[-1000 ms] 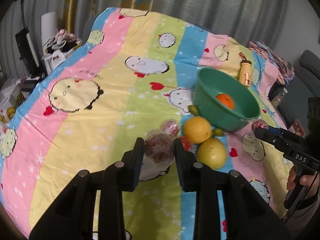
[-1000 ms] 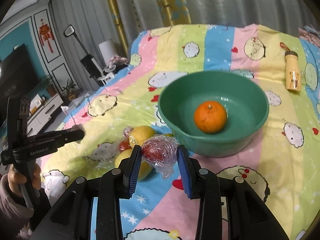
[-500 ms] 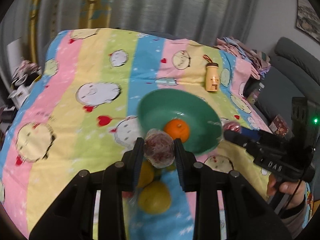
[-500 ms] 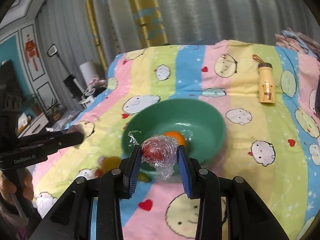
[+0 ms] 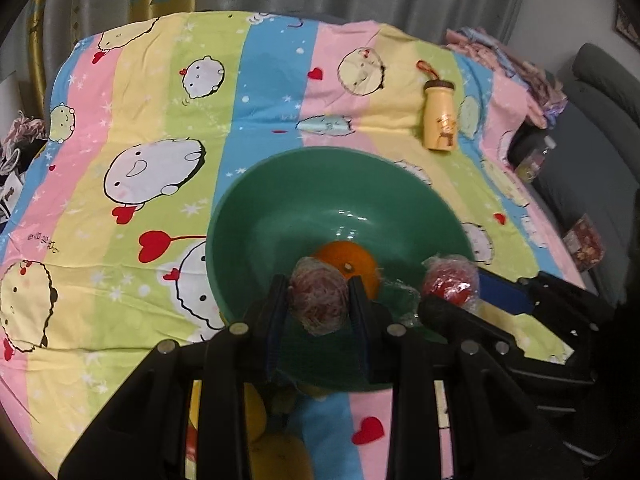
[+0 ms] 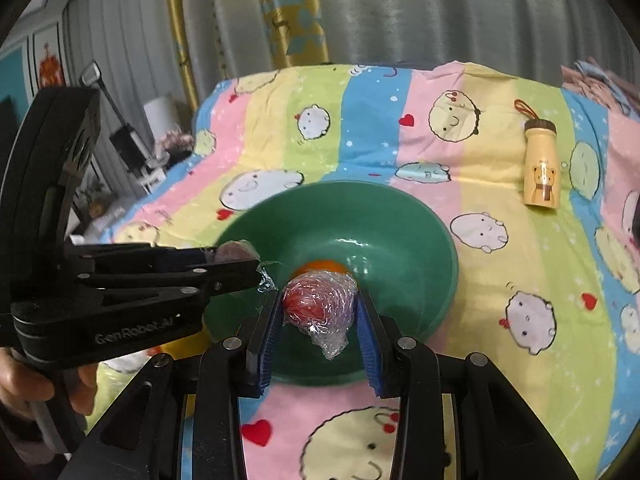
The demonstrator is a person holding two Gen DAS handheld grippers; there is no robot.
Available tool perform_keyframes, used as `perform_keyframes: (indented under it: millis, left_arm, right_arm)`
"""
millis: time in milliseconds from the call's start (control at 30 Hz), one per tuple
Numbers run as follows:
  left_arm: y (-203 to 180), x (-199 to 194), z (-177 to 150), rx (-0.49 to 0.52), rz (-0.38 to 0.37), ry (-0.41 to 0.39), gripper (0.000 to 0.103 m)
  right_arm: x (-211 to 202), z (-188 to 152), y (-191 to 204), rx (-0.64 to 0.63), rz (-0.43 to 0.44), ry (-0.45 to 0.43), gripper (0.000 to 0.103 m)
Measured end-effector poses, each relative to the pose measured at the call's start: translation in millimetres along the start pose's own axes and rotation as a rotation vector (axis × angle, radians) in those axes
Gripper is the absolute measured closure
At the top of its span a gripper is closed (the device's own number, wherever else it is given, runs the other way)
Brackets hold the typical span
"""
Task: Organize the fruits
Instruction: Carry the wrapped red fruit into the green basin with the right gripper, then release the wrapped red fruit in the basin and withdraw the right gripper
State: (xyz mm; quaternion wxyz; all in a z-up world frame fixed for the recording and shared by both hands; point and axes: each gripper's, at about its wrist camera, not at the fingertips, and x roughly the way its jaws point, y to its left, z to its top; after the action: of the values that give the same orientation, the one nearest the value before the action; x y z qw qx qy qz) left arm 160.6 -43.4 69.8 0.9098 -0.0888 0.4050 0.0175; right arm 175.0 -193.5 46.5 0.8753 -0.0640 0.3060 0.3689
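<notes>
A green bowl (image 5: 280, 208) (image 6: 400, 216) sits on the striped cartoon bedsheet with one orange (image 5: 352, 258) (image 6: 320, 267) inside. My left gripper (image 5: 318, 300) is shut on a dark red fruit in plastic wrap (image 5: 318, 300), held over the bowl's near rim. My right gripper (image 6: 318, 306) is shut on a bright red wrapped fruit (image 6: 316, 304) (image 5: 450, 282), also over the near rim, just right of the left one. In the right wrist view the left gripper (image 6: 236, 258) reaches in from the left. Yellow fruits (image 5: 276, 456) lie on the sheet under my left gripper.
A small yellow bottle (image 5: 440, 120) (image 6: 542, 176) lies on the sheet beyond the bowl. Grey and gold curtains hang behind the bed. A dark sofa (image 5: 600, 120) stands at the right, and cluttered furniture (image 6: 132, 152) at the left. A hand (image 6: 24, 388) grips the left tool.
Both grippers carried their wrapped fruits from beside the loose fruit pile to above the bowl's near rim. The left one travelled farther, and the two now hang side by side.
</notes>
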Motion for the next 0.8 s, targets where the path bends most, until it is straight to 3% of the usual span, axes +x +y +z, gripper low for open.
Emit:
perform_keyframes:
  millis: [233,800]
  left_arm:
    - [3,12,1,0.048,0.071,0.032,0.073]
    - [0,26,-2,0.078,0.104,0.075,0.073]
  right_arm:
    - [18,-2,3,-0.031,-0.029,0.052,0.065]
    - [25,-4,3,-0.014,-0.044,0.074,0.065]
